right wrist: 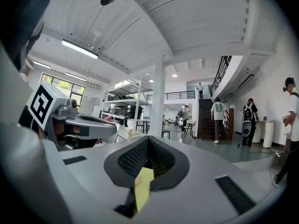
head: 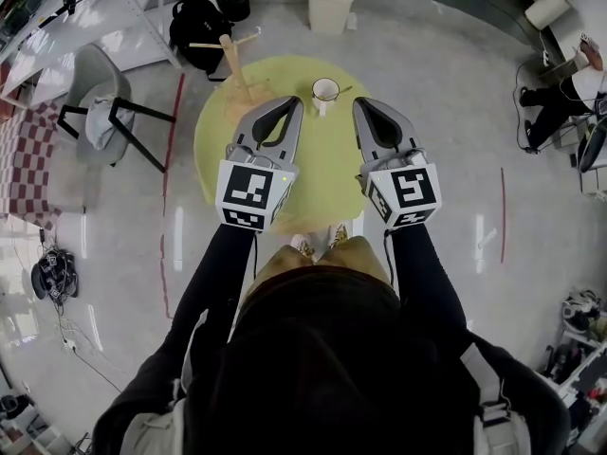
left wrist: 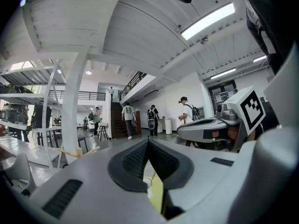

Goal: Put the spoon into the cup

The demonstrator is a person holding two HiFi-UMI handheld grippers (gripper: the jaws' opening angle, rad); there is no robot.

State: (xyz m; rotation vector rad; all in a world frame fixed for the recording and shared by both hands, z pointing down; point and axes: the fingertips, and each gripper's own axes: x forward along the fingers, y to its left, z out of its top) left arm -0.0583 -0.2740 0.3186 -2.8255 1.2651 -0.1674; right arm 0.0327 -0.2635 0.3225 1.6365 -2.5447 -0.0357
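Left tool (head: 295, 104): I see its jaws closed, the pads meeting at the tip with nothing gripped. It is held level above the worktop (head: 318, 173).
Right tool (head: 360, 104): its jaws are closed too, pads together and empty. It is level, side by side with the left tool but apart from it.
Cup (head: 325, 90): white with a dark rim, it stands upright on the worktop. It sits just ahead of both tips, in the gap between the two tools and below them. Neither tool touches it.
Spoon (head: 343, 89): I make out only a thin handle sticking out over the cup's rim toward the right tool's side. I take that for the spoon, in the cup. The bowl end is too small for me to see.
Worktop: round and yellow-green, lying under both tools.
Wooden stand (head: 236, 67): ahead and to the outer side of the left tool, well clear of the cup.
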